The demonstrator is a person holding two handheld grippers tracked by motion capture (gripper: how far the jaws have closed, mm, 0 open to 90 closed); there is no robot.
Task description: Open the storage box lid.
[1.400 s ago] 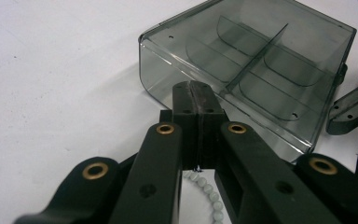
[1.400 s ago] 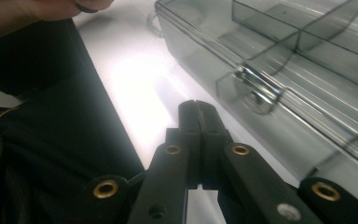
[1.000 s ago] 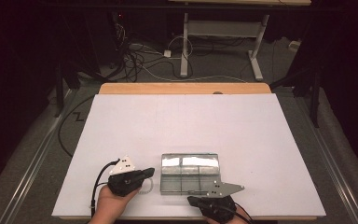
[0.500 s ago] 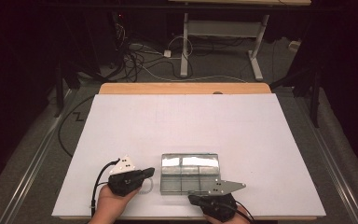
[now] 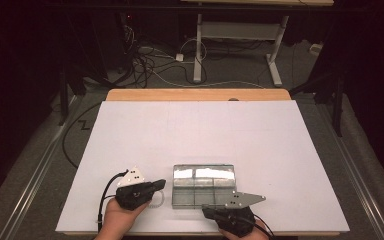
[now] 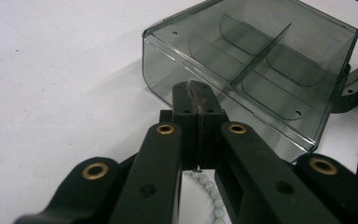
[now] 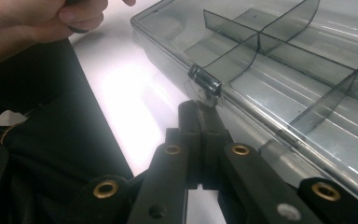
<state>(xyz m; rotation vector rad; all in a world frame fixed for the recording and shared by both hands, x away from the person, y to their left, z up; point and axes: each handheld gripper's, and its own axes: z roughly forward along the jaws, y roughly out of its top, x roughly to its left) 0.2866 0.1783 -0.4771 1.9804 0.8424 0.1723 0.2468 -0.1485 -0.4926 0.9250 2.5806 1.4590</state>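
A clear smoky-grey plastic organiser box (image 5: 204,185) lies flat on the white table (image 5: 200,130), toward the near edge and a little left of centre. It is shallow and rectangular with rounded corners, and thin dividers split its inside into several compartments; a small dark latch (image 7: 205,82) sits on its near long side. The left gripper (image 5: 156,187) rests just left of the box, its jaws pressed together with nothing visibly between the pads, tips pointing at the box's left wall and close to it; whether they touch it is hard to tell. A string of small pale beads (image 6: 209,193) lies on the table beneath that gripper. The right gripper (image 5: 211,209) sits at the near side of the box, jaws likewise closed and empty, tips just below the latch.
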